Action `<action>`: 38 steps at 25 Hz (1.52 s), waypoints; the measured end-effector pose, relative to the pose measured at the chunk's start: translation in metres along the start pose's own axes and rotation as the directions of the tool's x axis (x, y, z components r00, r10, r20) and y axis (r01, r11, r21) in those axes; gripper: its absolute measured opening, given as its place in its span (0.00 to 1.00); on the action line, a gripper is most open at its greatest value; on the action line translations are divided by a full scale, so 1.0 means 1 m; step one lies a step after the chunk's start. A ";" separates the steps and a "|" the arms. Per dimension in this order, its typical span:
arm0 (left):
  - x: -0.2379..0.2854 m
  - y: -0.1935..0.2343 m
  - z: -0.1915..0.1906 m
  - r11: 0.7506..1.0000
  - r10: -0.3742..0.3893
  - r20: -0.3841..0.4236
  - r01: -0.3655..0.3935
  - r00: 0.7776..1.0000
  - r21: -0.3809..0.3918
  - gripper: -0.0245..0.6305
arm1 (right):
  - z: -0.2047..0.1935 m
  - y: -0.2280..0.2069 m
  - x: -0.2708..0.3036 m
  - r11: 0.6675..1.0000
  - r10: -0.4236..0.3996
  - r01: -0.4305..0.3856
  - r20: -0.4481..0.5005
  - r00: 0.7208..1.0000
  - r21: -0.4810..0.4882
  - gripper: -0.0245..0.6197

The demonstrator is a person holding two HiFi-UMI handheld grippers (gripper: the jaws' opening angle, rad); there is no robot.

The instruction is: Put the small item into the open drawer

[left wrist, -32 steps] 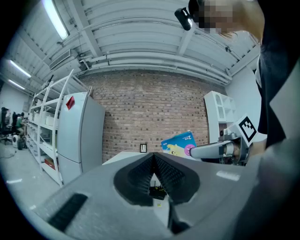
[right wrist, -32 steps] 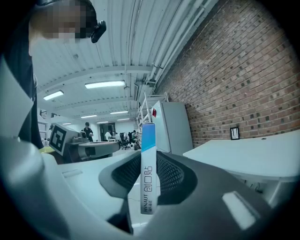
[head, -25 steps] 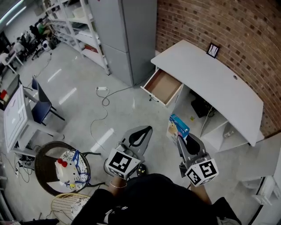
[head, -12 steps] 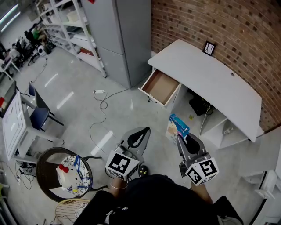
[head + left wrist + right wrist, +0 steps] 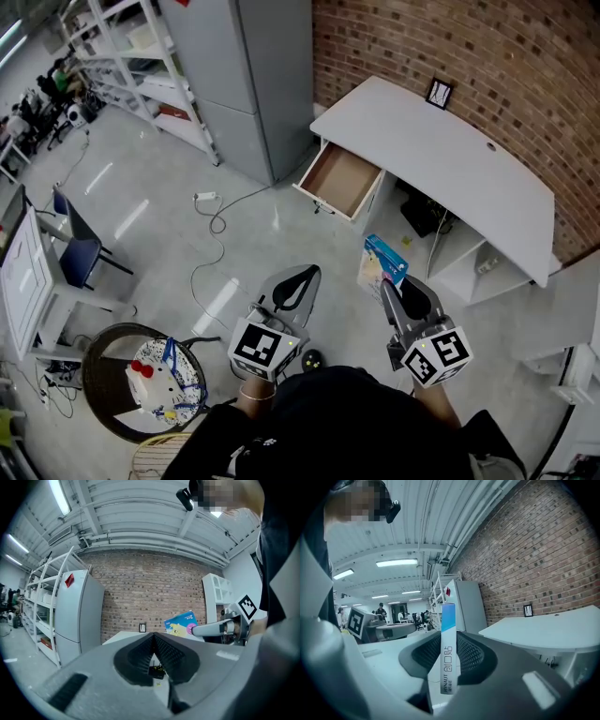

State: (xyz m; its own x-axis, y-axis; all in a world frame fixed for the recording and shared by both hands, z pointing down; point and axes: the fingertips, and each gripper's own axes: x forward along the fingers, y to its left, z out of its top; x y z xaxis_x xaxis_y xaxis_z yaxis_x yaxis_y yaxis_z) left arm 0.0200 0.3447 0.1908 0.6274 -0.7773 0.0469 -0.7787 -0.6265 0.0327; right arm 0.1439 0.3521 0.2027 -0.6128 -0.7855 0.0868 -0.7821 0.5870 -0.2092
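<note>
While the person stood on the pale floor point(image 5: 169, 234), well apart from the white surface point(image 5: 450, 159) set against the brick wall point(image 5: 506, 56), the right hand-held gripper point(image 5: 387, 287) pinched a small box point(image 5: 380, 262) between its jaws. In the right gripper view the box stood upright with its narrow edge toward the camera. It was blue at the top and white below, with print running down it, and both ribbed pads pressed on its sides. In the head view it stuck out ahead of the jaws, with a blue and white face bearing a cartoon picture turned upward.

The left hand-held gripper point(image 5: 309, 277) was held at the person's left, level with the right one. Its jaws were pressed together at the tips with nothing between them.

The drawer point(image 5: 339, 180) was pulled out from under the left end of the surface, its brown wooden bottom showing. The box hung in the air over the floor, well apart from the drawer and nearer the person.

A small framed picture point(image 5: 438, 93) stood at the back of the surface by the wall. A tall grey cabinet point(image 5: 253, 84) stood just left of the drawer. A white cable point(image 5: 217, 217) lay looped on the floor, and a round wicker basket point(image 5: 105, 349) sat at the lower left.
</note>
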 end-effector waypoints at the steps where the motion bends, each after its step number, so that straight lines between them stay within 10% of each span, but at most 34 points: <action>1: -0.001 0.004 0.000 1.000 -0.002 0.000 0.002 1.000 0.002 0.03 | 0.001 0.001 0.003 1.000 -0.005 0.005 0.001 1.000 -0.003 0.20; 38: 0.004 0.121 -0.013 0.995 0.101 0.006 -0.101 0.995 -0.027 0.03 | 0.005 -0.017 0.119 0.999 0.032 -0.032 -0.021 0.999 -0.015 0.20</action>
State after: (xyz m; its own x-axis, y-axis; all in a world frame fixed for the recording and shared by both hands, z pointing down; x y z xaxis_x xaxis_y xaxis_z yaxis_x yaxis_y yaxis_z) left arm -0.0719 0.2669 0.2078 0.5454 -0.8370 0.0443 -0.8379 -0.5431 0.0544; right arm 0.0847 0.2480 0.2121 -0.6394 -0.7623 0.1005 -0.7638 0.6147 -0.1969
